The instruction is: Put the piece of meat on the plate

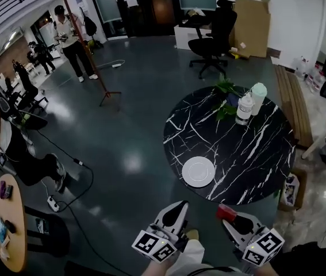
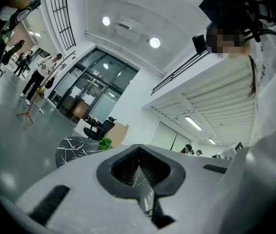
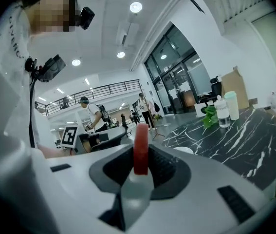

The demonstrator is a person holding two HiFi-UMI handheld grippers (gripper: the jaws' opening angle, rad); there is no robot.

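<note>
A red piece of meat is held upright between the jaws of my right gripper, just short of the near edge of the round black marble table. In the right gripper view the meat stands in the shut right gripper, with the white plate beyond it. The empty plate sits near the table's front left edge. My left gripper hovers over the floor left of the table, its jaws together and empty. In the left gripper view the left gripper points towards the table.
Two bottles and a small green plant stand at the table's far side. A black office chair is behind it and a wooden bench to the right. A tripod stand, floor cables and people lie to the left.
</note>
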